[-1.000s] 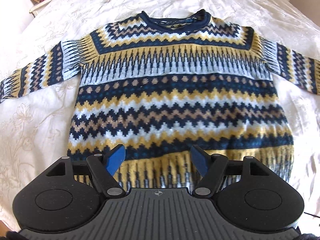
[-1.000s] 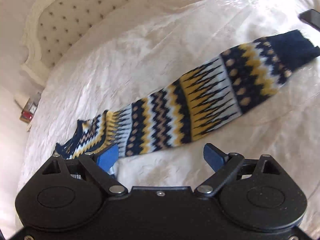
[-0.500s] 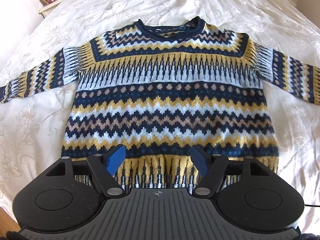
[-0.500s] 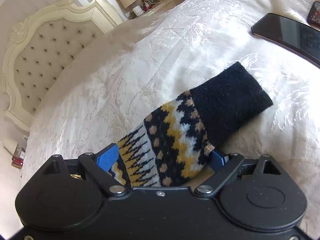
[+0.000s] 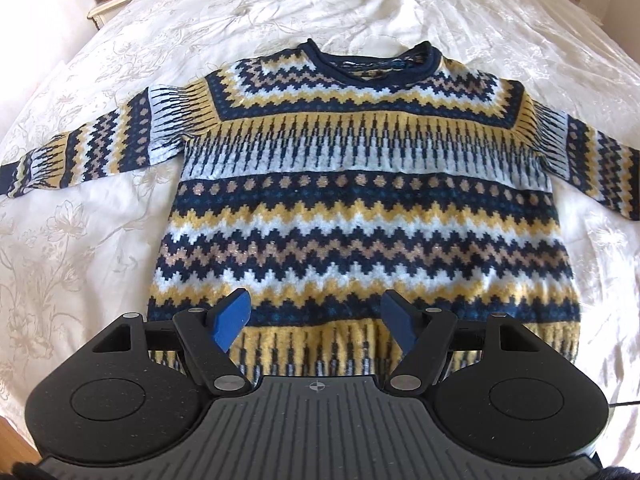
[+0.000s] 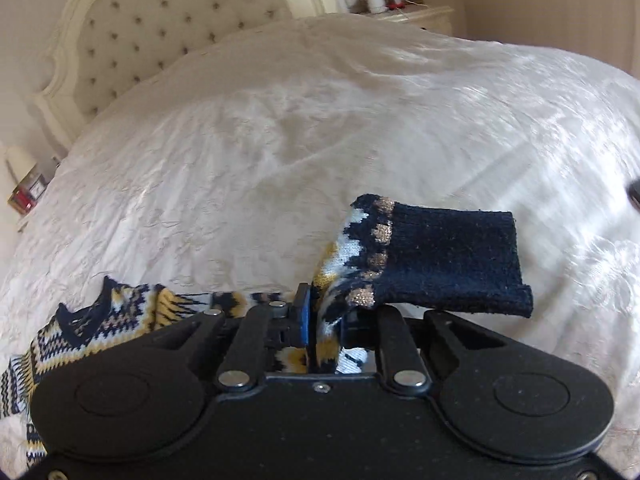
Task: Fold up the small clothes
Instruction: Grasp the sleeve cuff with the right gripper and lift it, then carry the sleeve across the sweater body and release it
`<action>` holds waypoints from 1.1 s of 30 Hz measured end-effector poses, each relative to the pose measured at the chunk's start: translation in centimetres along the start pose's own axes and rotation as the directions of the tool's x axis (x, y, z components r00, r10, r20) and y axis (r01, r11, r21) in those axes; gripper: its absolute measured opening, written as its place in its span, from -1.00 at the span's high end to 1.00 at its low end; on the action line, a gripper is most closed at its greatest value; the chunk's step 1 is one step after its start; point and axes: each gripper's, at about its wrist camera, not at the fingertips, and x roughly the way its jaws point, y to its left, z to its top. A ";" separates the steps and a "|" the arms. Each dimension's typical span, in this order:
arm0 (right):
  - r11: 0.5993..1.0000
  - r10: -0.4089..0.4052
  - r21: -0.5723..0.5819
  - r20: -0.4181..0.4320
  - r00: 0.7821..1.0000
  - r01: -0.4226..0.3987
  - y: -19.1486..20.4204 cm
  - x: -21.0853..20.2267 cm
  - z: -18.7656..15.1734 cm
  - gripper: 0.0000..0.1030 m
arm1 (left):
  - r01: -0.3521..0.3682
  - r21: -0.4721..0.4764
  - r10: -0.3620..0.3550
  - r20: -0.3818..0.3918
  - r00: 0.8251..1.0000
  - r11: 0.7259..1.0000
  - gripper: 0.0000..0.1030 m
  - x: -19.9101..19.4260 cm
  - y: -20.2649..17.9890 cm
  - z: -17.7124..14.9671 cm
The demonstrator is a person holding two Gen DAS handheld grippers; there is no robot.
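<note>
We find bed (image 5: 100, 240) carrying sweater (image 5: 360, 208), flat, face up, mid-bed, hem toward foot edge. We judge sleeve fold in hand; next: carry sleeve (image 6: 436, 256) across body. Right gripper (image 6: 322, 328) clamped on sleeve near navy cuff. Left gripper (image 5: 316, 320) apart over hem, holding nothing.

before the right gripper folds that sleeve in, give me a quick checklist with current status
1. Right gripper shut on the sleeve: ok.
2. Cuff free of the bed: ok, lifted.
3. Sweater body flat: ok.
4. Left gripper open, holding nothing: ok.
5. Left gripper pinning the hem: cannot tell, contact not shown.
6. Other sleeve spread flat: ok.
</note>
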 end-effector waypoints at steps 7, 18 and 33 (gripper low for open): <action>0.977 0.151 -0.146 -0.057 0.987 -0.158 13.7 0.9 0.3 0.64 | 0.029 0.015 -0.029 -0.001 1.000 0.999 -0.36 1.4 4.9 0.8; 0.899 0.281 -0.275 -0.235 0.930 -0.341 34.7 8.0 -6.9 0.72 | 0.013 -0.030 -0.014 -0.029 0.999 0.999 -0.36 4.3 14.9 2.0; 0.843 0.243 -0.410 -0.291 0.926 -0.349 38.7 8.7 -13.7 -0.49 | 0.076 -0.056 -0.073 0.049 0.996 0.996 -0.36 5.8 16.7 6.3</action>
